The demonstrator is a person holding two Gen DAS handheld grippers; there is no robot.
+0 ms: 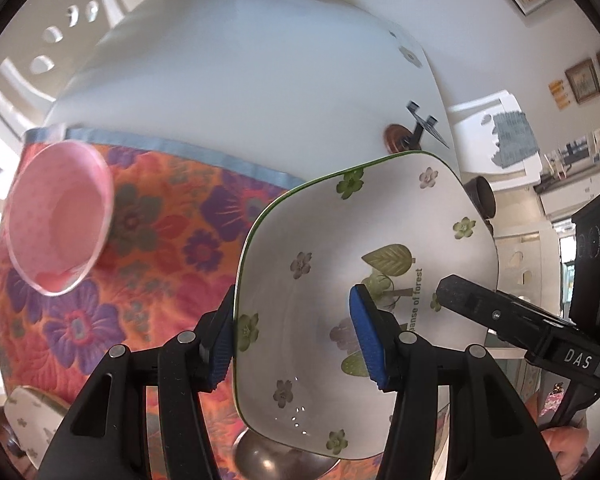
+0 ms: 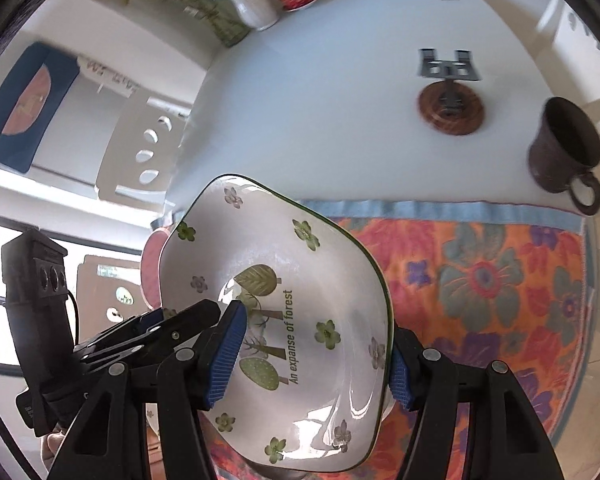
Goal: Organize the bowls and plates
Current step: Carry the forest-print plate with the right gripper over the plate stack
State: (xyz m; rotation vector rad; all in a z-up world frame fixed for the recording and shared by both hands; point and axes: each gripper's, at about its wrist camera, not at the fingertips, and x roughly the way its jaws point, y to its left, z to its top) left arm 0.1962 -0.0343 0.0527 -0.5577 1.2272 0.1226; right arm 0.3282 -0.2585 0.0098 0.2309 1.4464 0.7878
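Both grippers, left gripper [image 1: 296,340] and right gripper [image 2: 314,354], were clamped on opposite rims of the floral bowl [image 1: 340,280], held tilted above the placemat [image 1: 160,220]. Uneven pulls could've slipped it onto the pink bowl [image 1: 58,216] beyond.

I read "An expanse of forest" printed inside the floral bowl [image 2: 300,312], just right of my right gripper's [image 2: 312,360] left pad. In the left wrist view, a white "DAS" label sits on the right gripper [image 1: 540,320], right of my left gripper [image 1: 296,344].
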